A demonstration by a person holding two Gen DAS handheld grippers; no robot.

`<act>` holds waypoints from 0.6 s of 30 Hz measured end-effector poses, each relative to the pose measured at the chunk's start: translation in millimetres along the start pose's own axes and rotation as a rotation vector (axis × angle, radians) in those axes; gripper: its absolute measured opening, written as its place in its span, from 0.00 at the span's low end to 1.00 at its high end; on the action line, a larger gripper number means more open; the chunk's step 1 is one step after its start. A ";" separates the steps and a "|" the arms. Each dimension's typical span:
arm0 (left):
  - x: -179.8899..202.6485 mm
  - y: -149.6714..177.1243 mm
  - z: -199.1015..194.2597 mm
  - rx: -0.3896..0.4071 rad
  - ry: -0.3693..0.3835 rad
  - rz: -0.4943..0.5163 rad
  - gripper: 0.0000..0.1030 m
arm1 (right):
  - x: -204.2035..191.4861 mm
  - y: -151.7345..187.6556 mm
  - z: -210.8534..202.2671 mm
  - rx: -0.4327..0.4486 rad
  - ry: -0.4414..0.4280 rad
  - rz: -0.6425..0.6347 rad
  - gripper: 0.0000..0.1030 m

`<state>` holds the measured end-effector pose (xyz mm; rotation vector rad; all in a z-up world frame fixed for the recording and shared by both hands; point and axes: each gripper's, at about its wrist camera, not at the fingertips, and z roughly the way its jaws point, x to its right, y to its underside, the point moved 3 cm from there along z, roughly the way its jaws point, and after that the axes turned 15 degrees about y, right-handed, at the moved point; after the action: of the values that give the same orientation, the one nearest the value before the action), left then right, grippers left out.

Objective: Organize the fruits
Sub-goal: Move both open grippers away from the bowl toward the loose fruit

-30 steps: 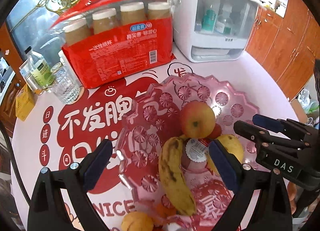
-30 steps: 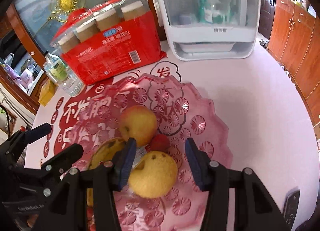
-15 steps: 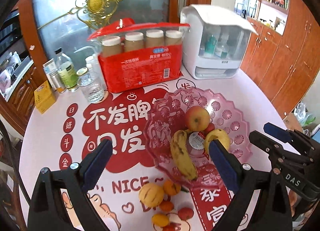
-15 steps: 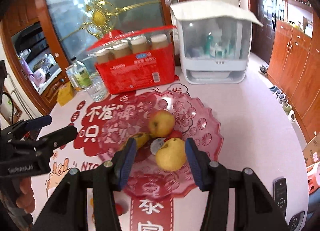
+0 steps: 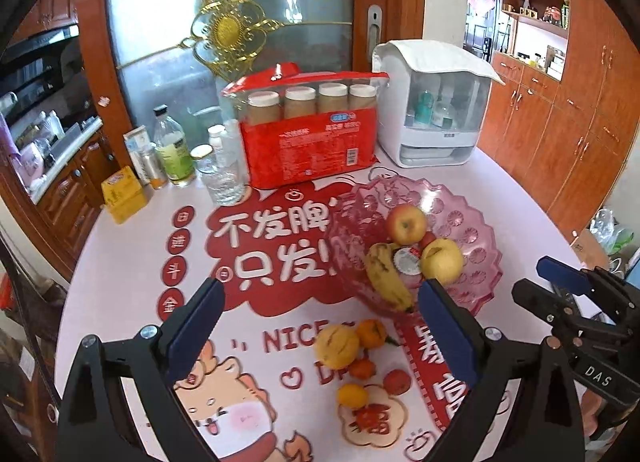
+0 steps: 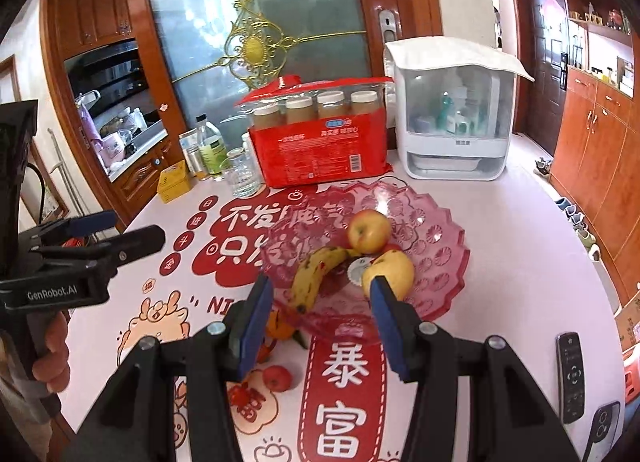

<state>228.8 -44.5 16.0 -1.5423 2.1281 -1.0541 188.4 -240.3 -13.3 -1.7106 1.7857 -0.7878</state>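
A pink glass fruit plate point(image 5: 476, 230) point(image 6: 444, 246) on the table holds a red apple point(image 5: 407, 223) point(image 6: 369, 231), a banana point(image 5: 386, 278) point(image 6: 316, 272), a yellow pear point(image 5: 442, 261) point(image 6: 390, 272) and a stickered fruit. Loose fruit lies in front of it: a yellow round fruit point(image 5: 337, 345), oranges point(image 5: 372, 333) and a small red fruit point(image 5: 397, 381) point(image 6: 277, 378). My left gripper point(image 5: 320, 326) is open and empty, above the loose fruit. My right gripper point(image 6: 320, 316) is open and empty, above the plate's near edge.
A red pack of jars point(image 5: 310, 138), a white sterilizer box point(image 5: 434, 102), bottles and a glass point(image 5: 224, 182) and a yellow box point(image 5: 122, 194) stand at the back. Two remotes point(image 6: 572, 376) lie at the table's right edge.
Both grippers have pulled back and up from the plate, so the whole table and the loose fruit now show. The pear stays in the plate. Both stay open.
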 end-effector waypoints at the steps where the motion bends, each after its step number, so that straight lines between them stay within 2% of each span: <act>1: -2.2 4.9 -4.3 0.009 -0.015 0.009 0.94 | -2.4 3.9 -0.8 0.002 0.001 -0.005 0.49; 9: -20.7 34.2 0.2 0.008 0.003 -0.019 0.94 | -23.3 39.3 7.5 -0.003 -0.025 -0.047 0.49; 18: -33.6 72.2 50.4 -0.070 0.022 -0.026 0.94 | -56.5 94.5 51.8 -0.088 -0.053 -0.118 0.49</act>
<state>223.3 -22.1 -75.4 -1.6014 2.1878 -1.0199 164.3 -184.0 -118.5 -1.8904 1.7197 -0.7151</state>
